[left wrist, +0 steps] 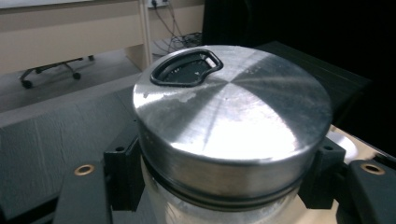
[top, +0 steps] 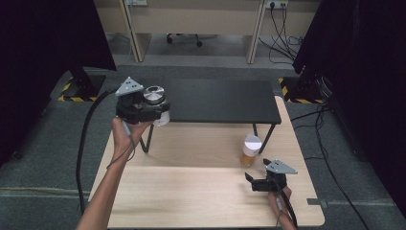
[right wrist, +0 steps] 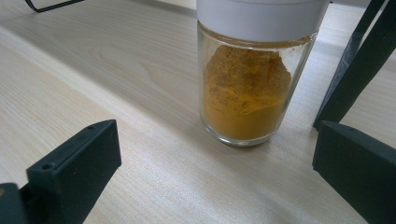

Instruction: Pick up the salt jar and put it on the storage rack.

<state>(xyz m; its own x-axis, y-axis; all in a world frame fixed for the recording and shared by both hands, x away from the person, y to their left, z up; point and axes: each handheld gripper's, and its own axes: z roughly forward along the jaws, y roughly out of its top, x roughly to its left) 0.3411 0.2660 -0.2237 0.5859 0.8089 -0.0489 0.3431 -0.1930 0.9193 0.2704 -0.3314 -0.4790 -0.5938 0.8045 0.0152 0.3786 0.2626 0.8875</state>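
Left gripper (top: 152, 111) clamped around metal-lidded jar (top: 154, 95), above the table (top: 191, 191)

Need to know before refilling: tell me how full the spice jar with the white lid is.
Roughly half full. The spice jar stands upright on the table, orange powder heaped to about mid-glass.

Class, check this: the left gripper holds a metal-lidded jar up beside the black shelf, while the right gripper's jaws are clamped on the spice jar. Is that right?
Not quite. The right gripper is open, its jaws short of the spice jar, as the right gripper view shows. The left gripper does hold the metal-lidded jar beside the black shelf.
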